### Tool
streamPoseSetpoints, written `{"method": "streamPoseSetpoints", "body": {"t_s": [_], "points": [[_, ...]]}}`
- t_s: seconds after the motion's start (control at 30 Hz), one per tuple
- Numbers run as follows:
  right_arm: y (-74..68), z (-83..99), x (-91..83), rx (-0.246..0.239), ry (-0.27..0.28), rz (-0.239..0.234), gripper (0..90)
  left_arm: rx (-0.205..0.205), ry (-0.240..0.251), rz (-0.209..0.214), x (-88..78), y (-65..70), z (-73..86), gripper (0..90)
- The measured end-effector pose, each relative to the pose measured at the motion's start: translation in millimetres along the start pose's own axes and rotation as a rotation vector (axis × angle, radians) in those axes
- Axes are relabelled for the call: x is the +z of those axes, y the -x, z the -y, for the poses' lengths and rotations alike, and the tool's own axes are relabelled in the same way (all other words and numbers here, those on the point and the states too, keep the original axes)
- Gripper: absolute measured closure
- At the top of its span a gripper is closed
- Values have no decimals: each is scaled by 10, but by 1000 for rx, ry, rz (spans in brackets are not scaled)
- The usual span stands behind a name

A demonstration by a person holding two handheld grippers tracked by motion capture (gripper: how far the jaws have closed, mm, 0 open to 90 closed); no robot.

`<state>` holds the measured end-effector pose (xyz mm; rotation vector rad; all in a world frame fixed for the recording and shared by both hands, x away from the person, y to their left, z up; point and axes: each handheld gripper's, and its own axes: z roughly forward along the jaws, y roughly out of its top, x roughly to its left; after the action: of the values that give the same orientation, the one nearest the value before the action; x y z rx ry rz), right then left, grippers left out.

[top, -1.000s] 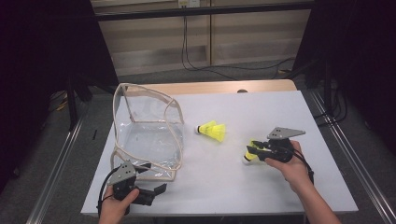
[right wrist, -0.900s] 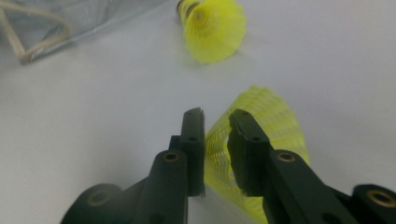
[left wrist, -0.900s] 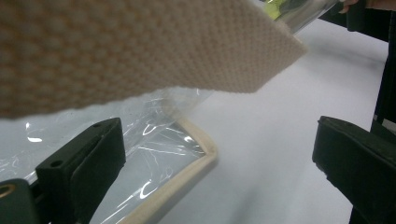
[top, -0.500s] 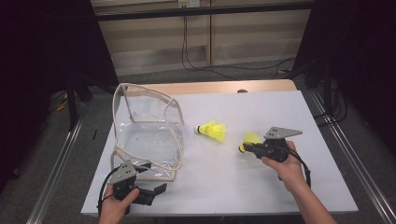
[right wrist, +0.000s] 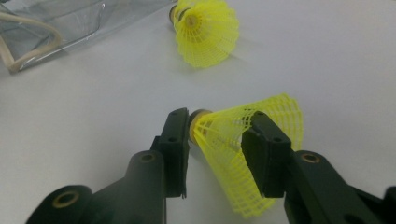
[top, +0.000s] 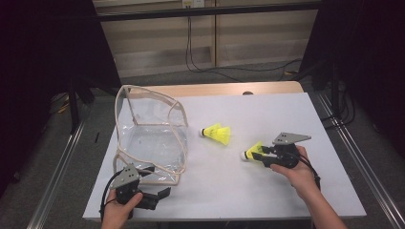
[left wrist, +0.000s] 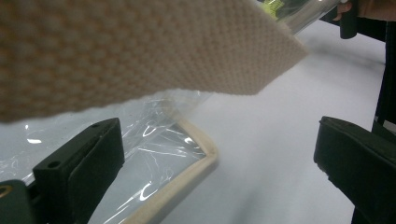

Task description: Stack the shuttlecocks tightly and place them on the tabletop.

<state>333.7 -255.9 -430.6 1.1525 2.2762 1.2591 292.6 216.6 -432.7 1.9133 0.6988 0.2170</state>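
Since a second ago your right gripper (top: pixel 256 155) has shifted its shuttlecock (right wrist: pixel 243 149) slightly left on the table (top: pixel 267 109), jaws just reopening yet still hugging its skirt, while your left gripper (top: pixel 160 195) gapes beside the clear bag (top: pixel 148 138).

This looks like a lab or test room set up for recording. A white-topped table (top: pixel 267 109) stands at the centre of the high view on grey carpet, with black curtains (top: pixel 43 57) at the left and right, metal floor rails (top: pixel 57 167) beside it, and cables (top: pixel 210 67) along the pale wall at the top.
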Motion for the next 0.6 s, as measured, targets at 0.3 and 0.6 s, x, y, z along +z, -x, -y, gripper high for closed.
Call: {"method": "streamPoseSetpoints", "body": {"t_s": [0.3, 0.6], "points": [[44, 42, -48, -22, -32, 3, 575, -2, 4, 5, -1, -5, 0, 16], [40, 72, -23, -43, -65, -10, 613, -2, 5, 3, 4, -6, -2, 15]]}}
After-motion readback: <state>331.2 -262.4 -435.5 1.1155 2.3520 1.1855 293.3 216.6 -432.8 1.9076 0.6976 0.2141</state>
